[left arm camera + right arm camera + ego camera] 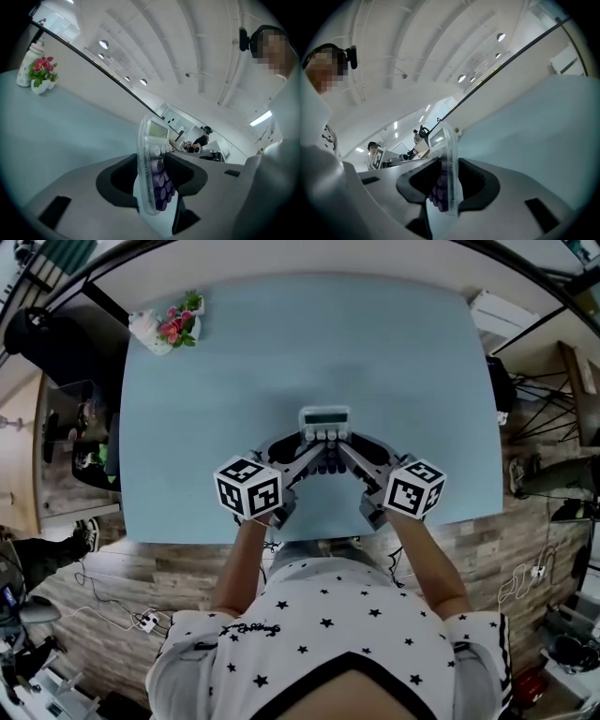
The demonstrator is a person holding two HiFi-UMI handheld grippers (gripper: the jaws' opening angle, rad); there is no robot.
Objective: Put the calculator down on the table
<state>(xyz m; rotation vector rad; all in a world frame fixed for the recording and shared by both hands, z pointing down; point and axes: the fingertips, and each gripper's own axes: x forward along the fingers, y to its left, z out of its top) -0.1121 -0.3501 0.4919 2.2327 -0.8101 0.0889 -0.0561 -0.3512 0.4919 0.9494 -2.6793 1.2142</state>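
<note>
Calculator [324, 423] was held by both grippers at once, over the near middle of the light blue desk [403, 362], with its display end turned away from the person. The left gripper [307, 457] was clamped on the calculator's near part from the left, and the right gripper [351, 456] from the right, so that the two sets of jaws met in a V just in front of the person's star-printed shirt [328, 634].

In the left gripper view the clear-cased calculator was seen edge-on between the dark pads, its purple and white keys turned toward one pad and its back laid against the other. In the right gripper view the same case was pinched between that gripper's pads, with the display at the far end.

Whether the calculator was touching the desk could not be told.

A white vase of pink flowers [169, 327] was seen at the far left corner of the desk, well apart from the calculator.
</note>
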